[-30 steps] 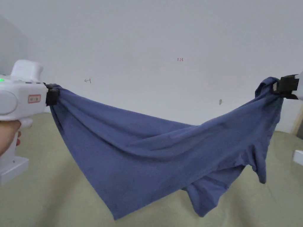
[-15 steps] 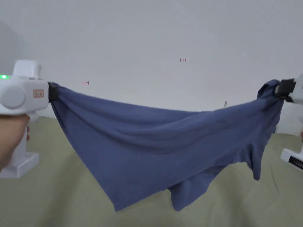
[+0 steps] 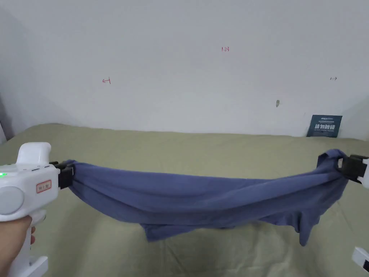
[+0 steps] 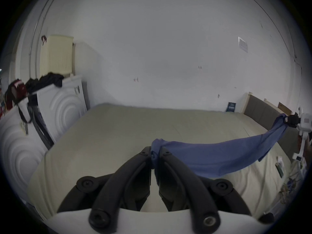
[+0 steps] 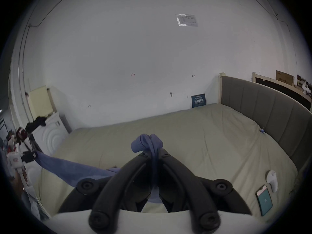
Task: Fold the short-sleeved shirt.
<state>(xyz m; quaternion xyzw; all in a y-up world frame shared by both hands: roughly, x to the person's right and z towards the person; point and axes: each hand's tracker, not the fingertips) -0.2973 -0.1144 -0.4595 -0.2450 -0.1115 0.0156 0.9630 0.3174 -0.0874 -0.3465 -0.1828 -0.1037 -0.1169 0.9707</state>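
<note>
Two tools hold one blue shirt (image 3: 201, 198) stretched between them above the bed (image 3: 201, 151). The left tool (image 3: 65, 172) is clamped on a bunched end of the shirt over the bed's left edge; in the left gripper view its jaws are pressed together with cloth (image 4: 156, 150) pinched between them and a small tuft poking out past the tips. The right tool (image 3: 346, 166) grips the other end near the bed's right edge; in the right gripper view the cloth (image 5: 148, 143) is squeezed between the closed jaws and rolls up beyond them. The shirt sags in the middle, and its lowest folds touch or nearly touch the olive sheet near the bed's centre. A loose flap hangs down beside the right tool. A hand (image 3: 12, 241) holds the left tool's grip. A phone (image 5: 264, 202) lies at the bed's right edge.
</note>
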